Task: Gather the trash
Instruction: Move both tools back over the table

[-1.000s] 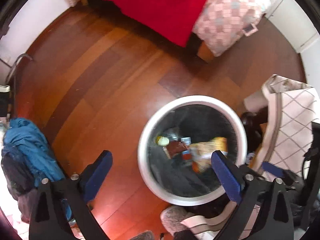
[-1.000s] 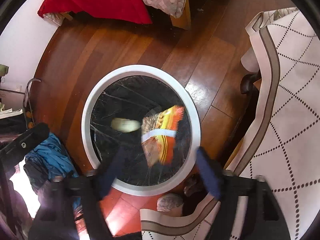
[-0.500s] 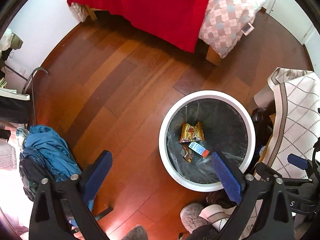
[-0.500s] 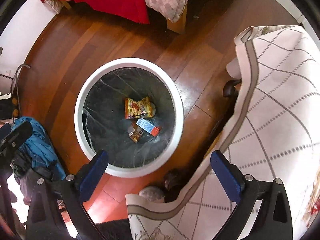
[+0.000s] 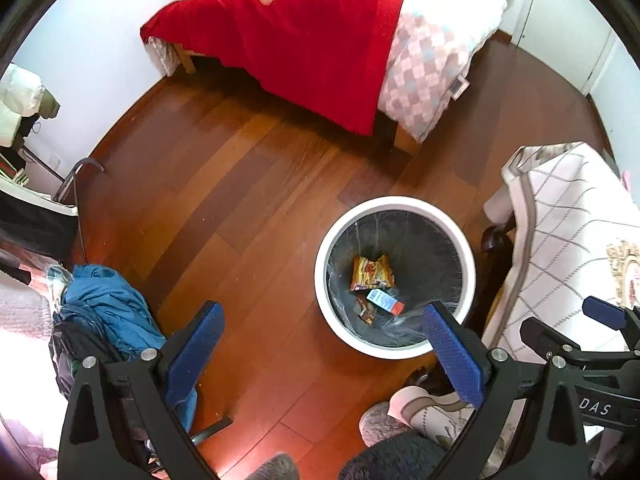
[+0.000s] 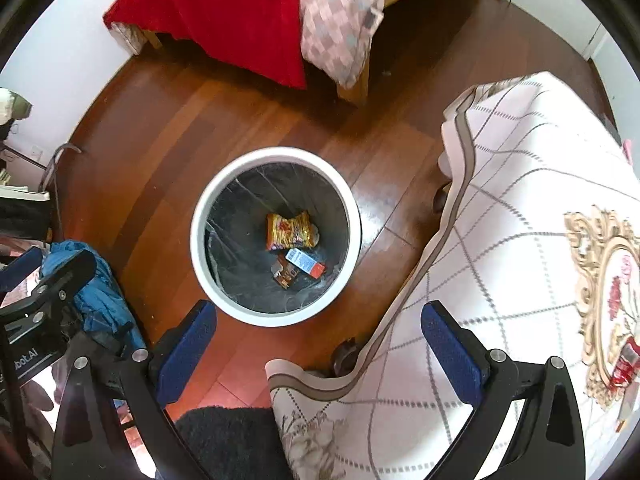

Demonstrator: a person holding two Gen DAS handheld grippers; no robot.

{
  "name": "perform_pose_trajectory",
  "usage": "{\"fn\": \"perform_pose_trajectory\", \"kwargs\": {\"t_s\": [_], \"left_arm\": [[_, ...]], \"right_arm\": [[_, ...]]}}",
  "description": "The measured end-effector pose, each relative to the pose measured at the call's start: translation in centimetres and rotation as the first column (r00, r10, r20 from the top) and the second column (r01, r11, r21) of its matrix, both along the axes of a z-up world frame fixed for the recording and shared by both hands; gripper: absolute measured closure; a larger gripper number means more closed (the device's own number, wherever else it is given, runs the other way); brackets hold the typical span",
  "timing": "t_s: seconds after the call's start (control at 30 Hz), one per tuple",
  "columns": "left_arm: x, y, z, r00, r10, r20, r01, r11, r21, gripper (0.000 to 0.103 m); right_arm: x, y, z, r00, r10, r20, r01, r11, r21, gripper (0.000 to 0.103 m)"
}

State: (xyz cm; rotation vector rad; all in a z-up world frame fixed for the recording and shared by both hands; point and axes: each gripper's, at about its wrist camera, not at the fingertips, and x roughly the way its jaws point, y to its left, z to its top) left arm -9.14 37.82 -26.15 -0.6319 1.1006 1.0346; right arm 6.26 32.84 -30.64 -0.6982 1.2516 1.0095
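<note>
A round white trash bin (image 5: 320, 264) (image 6: 196, 236) with a dark liner stands on the wooden floor. At its bottom lie an orange-yellow snack bag (image 5: 370, 272) (image 6: 290, 231), a small white-and-orange carton (image 5: 386, 301) (image 6: 305, 262) and a dark wrapper (image 6: 283, 275). My left gripper (image 5: 322, 350) hangs high over the floor just left of the bin, open and empty. My right gripper (image 6: 318, 346) hovers above the bin's near rim and the cloth's edge, open wide with nothing between its blue pads. The right gripper's body (image 5: 592, 344) shows at the left view's right edge.
A bed with a red blanket (image 5: 312, 40) (image 6: 224, 12) and a checked cover (image 5: 424, 72) stands at the back. A white patterned cloth (image 5: 568, 232) (image 6: 520, 240) covers furniture at right. Blue clothing (image 5: 104, 304) (image 6: 100, 292) is piled at left. Slippers (image 5: 416, 412) sit below.
The snack bag dropped from the right gripper into the bin and now lies at the bottom. Both grippers rose, so the bin looks smaller and more of the room shows.
</note>
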Motion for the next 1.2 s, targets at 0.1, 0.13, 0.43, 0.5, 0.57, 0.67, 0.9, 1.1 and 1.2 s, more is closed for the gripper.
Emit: {"fn": "perform_pose_trajectory", "kwargs": {"t_s": [0.1,0.13,0.43,0.5,0.57,0.67,0.9,1.1,1.2], "left_arm": [[-0.4,-1.2,2.2,1.000,-0.006,0.023,0.006,1.000,0.029,0.002],[-0.5,-1.6,2.8,1.000,-0.009,0.030,0.008,0.999,0.040,0.002],[-1.0,-5.7,9.5,0.996,-0.025,0.089,0.012,0.990,0.141,0.002],[-0.6,-6.7,11.1,0.995,-0.034,0.098,0.017,0.986,0.166,0.002],[0.5,-8.1,12.4,0.993,-0.061,0.104,0.040,0.981,0.192,0.002],[2.9,-10.6,13.2,0.989,-0.084,0.122,0.057,0.975,0.213,0.002],[13.0,-17.3,10.4,0.964,-0.237,0.118,0.215,0.961,0.176,0.002],[23.9,-23.8,4.4,0.933,-0.346,0.101,0.344,0.938,0.037,0.002],[28.2,-26.4,1.8,0.922,-0.378,0.083,0.380,0.925,-0.014,0.002]], "right_arm": [[-0.1,-1.4,2.4,1.000,-0.012,-0.004,0.012,0.999,0.049,0.000],[-0.1,-1.8,3.1,1.000,-0.015,-0.005,0.015,0.998,0.063,0.000],[-0.5,-6.9,10.5,0.999,-0.041,-0.023,0.045,0.972,0.230,0.000],[-0.2,-9.1,12.6,0.997,-0.058,-0.050,0.071,0.952,0.297,0.000],[0.4,-11.2,14.4,0.994,-0.080,-0.081,0.103,0.929,0.355,0.000],[2.0,-15.1,16.5,0.988,-0.126,-0.093,0.154,0.898,0.412,0.000],[9.9,-26.2,16.8,0.945,-0.320,-0.073,0.323,0.868,0.376,0.019],[20.7,-36.2,12.8,0.864,-0.504,0.003,0.495,0.849,0.185,0.019],[25.7,-38.6,10.5,0.855,-0.511,0.088,0.507,0.860,0.066,0.019]]}}
